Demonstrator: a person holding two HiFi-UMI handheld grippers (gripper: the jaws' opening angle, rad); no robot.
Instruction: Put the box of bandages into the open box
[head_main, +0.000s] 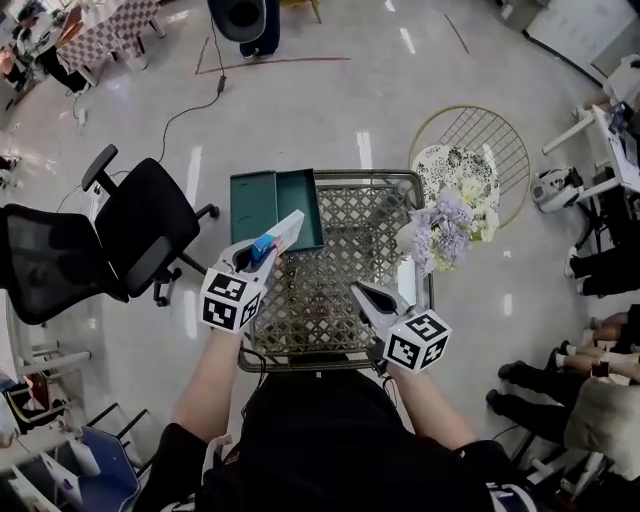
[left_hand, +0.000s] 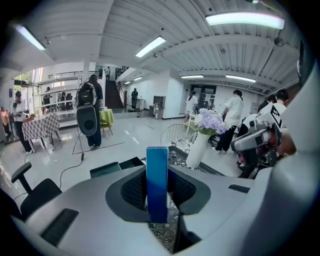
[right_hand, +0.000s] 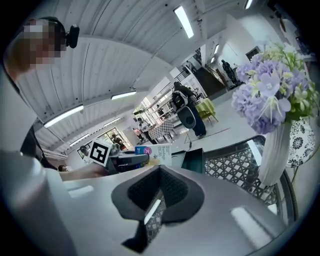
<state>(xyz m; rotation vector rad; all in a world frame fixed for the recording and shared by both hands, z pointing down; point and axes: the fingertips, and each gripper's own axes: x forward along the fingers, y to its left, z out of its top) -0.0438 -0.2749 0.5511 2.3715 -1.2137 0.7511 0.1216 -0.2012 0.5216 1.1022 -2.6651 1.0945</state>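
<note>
Head view from above. The left hand-held gripper (head_main: 258, 258) pinches the box of bandages (head_main: 285, 232), a slim white carton with a blue end. The carton is raised over the left part of the lattice tabletop (head_main: 340, 280), and its far end overlaps the near edge of the open box (head_main: 255, 205). The open box is teal, its lid is folded back to the left, and it lies at the tabletop's far left corner. In the left gripper view, both pads press on the carton's blue narrow edge (left_hand: 157, 182), which stands upright between them; the open box (left_hand: 116, 168) lies beyond and to the left. The right hand-held gripper (head_main: 365, 295) hovers over the near right part of the tabletop, well apart from the carton. In the right gripper view its jaws are pressed together with nothing between them. A white vase of lilac flowers (head_main: 440, 235) stands at the tabletop's right edge
</note>
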